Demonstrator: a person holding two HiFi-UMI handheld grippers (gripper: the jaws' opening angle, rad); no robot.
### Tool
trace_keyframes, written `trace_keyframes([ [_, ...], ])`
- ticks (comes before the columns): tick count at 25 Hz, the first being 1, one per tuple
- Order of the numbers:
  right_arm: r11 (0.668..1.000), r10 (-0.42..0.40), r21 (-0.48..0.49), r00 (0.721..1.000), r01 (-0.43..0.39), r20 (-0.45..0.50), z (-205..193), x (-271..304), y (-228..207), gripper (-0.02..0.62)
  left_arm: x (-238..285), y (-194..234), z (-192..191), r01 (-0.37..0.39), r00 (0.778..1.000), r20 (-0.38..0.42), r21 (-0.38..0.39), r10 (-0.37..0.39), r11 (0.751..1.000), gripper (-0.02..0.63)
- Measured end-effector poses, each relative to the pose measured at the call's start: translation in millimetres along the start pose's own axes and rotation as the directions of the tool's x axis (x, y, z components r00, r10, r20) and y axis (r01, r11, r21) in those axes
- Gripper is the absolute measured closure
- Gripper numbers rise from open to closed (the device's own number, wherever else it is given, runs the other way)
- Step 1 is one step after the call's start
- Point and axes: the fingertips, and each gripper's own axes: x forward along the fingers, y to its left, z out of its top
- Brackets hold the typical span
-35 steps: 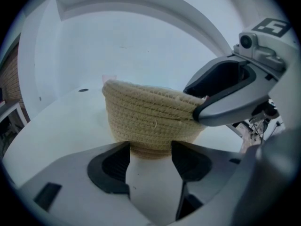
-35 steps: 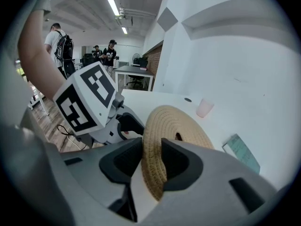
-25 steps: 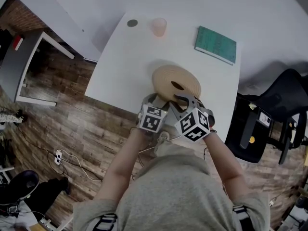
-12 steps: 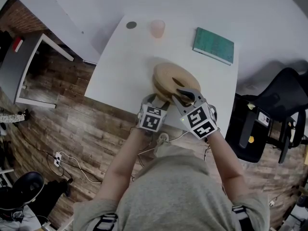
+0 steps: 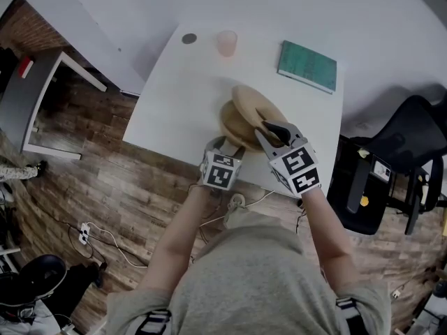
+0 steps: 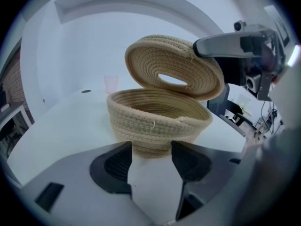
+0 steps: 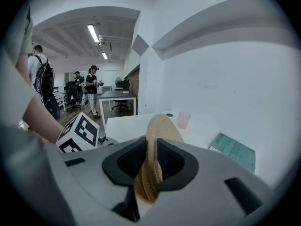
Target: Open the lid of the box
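A woven rope basket (image 5: 232, 128) sits on the white table (image 5: 174, 96) near its front edge. Its round lid (image 5: 260, 112), with a hole in the middle, is raised and tilted above the basket (image 6: 157, 119). My right gripper (image 5: 269, 132) is shut on the lid's near rim; the rim (image 7: 157, 131) stands edge-on between the jaws of that gripper (image 7: 151, 161). In the left gripper view the lid (image 6: 174, 65) hangs over the basket's open mouth. My left gripper (image 6: 150, 157) is shut on the foot of the basket's near wall; in the head view it (image 5: 227, 147) is at the table's front edge.
At the table's far side are a pink cup (image 5: 226, 42), a small dark disc (image 5: 189, 38) and a green book (image 5: 307, 65). A black office chair (image 5: 394, 162) is right of the table. Several people stand far off in the right gripper view.
The right gripper has moved right and up with the lid, which has tipped up off the basket, and the basket's mouth shows. The left gripper has stayed put.
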Motion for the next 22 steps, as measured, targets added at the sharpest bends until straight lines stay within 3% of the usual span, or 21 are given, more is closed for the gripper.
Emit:
trace_keyframes([
  [13, 0.988, -0.078, 0.137, 0.994, 0.067, 0.081, 5.8, -28.7, -14.9, 0.520, -17.2, -6.0, -4.3, -0.023, 1.000, 0.018, 0.000, 0.023, 1.000, 0.354],
  [22, 0.969, -0.133, 0.228, 0.982, 0.099, 0.137, 4.6, -66.7, -5.7, 0.518, -51.2, -17.0, -9.4, -0.061, 0.996, 0.065, -0.008, 0.061, 0.998, 0.420],
])
